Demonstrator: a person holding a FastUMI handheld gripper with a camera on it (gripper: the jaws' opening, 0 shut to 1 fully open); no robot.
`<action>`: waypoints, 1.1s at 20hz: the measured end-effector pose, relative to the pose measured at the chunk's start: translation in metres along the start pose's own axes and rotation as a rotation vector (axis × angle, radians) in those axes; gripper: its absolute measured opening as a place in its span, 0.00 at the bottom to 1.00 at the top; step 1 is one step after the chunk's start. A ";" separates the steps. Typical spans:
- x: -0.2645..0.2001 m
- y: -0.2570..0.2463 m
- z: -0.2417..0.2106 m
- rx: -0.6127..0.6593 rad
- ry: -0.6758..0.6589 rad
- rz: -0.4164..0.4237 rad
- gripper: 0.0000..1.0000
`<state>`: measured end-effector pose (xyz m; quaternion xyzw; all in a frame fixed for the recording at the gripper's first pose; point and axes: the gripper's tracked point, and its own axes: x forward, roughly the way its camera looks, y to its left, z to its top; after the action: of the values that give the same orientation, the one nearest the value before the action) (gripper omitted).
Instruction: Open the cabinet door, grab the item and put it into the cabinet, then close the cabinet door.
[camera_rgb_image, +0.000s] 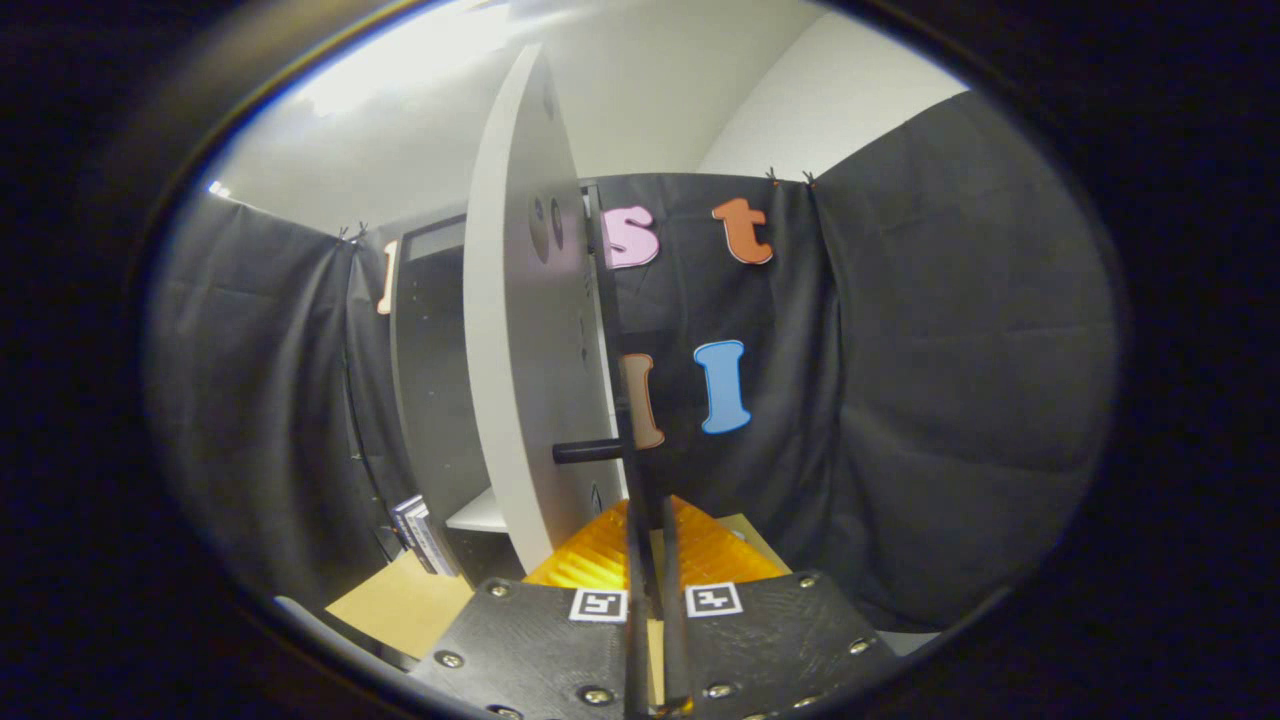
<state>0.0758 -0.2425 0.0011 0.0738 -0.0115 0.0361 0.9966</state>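
Note:
The white cabinet door (510, 330) stands swung out and nearly edge-on just ahead of me. A long dark bar handle (608, 330) runs up its face, held off by a short dark post (588, 451). My gripper (652, 515) is at the lower end of this bar, and its fingers (600, 560) are closed together with the bar between them. Left of the door, the cabinet (432, 360) shows a dark inside and a white shelf (480, 514).
A few books or boxes (420, 535) stand upright at the cabinet's foot, next to a tan sheet (405, 600) on the surface. Black cloth walls (950, 380) close in on the left, behind and on the right.

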 end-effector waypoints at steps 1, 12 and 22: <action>0.001 0.001 -0.001 0.006 0.003 0.012 0.07; -0.056 0.020 0.012 -0.032 -0.036 -0.088 0.07; -0.041 0.142 -0.034 -0.040 0.006 0.024 0.17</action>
<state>0.0248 -0.0998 -0.0133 0.0534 -0.0101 0.0479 0.9974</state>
